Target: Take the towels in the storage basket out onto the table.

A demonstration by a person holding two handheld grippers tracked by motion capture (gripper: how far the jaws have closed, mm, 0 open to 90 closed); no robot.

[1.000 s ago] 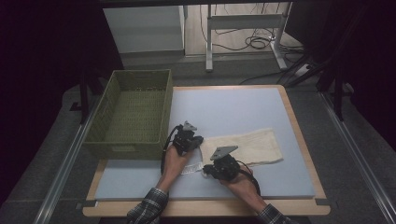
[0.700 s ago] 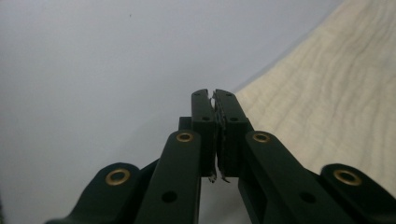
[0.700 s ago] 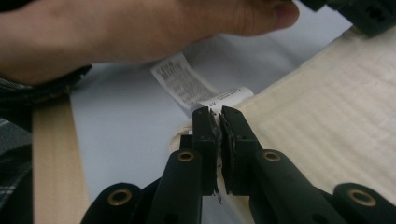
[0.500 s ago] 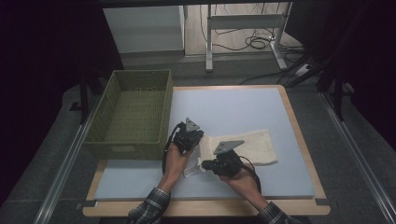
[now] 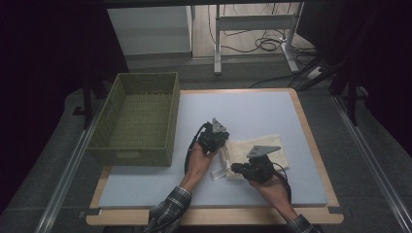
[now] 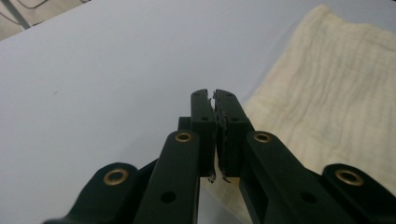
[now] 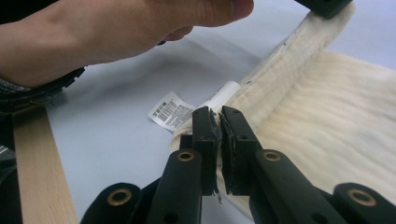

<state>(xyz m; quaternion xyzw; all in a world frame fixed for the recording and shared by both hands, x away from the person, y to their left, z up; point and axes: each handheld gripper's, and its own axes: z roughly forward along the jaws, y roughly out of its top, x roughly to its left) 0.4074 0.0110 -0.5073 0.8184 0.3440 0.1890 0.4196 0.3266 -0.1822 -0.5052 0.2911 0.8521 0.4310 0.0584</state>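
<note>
Right gripper (image 7: 218, 116): jaws nearly closed, pinched on the near-left corner of the cloth (image 5: 265, 153), beside its barcode tag (image 7: 170, 110).
Left gripper (image 6: 214, 100): jaws pressed together at the cloth's far-left corner; whether fabric is caught between them cannot be told.
Cloth: laid on the table mat (image 5: 252, 109), right of centre; long axis left to right.
Risk: thin bites are judged likely to slip if pulled unevenly.
Basket (image 5: 138, 119): far left, well apart.

The mat (image 5: 252, 109) beyond the cloth (image 5: 265, 149) lies bare, free to pass. Left of the cloth, the basket (image 5: 138, 119) walls off that side. The mat strip nearer than the cloth is bare too.
</note>
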